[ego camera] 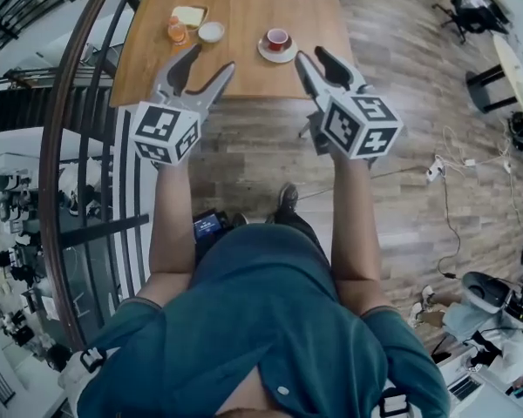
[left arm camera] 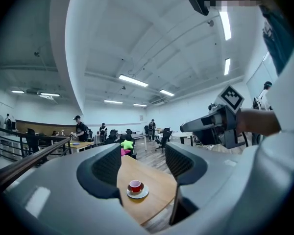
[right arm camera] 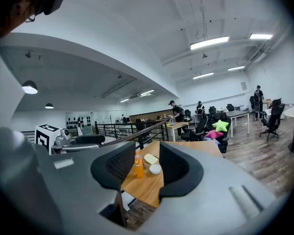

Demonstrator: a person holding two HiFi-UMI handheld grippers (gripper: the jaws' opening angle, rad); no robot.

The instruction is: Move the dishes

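A wooden table (ego camera: 244, 68) stands ahead of me. On it a red cup sits on a white saucer (ego camera: 277, 45) at the right. A small white bowl (ego camera: 211, 31), an orange bottle (ego camera: 176, 30) and a plate with a pale slab (ego camera: 190, 15) are at the left. My left gripper (ego camera: 211, 62) hovers open over the table's near edge with nothing in it. Just right of the cup my right gripper (ego camera: 315, 57) is open and empty too. The cup and saucer (left arm camera: 136, 189) show between the left jaws, the bottle (right arm camera: 137, 164) and bowl (right arm camera: 155, 169) between the right jaws.
A dark curved railing (ego camera: 61, 172) runs along the left, with a lower floor beyond it. Cables and a power strip (ego camera: 436, 168) lie on the wood floor at the right. Office chairs and coloured star cushions (right arm camera: 219, 126) stand past the table's far end. People stand far off.
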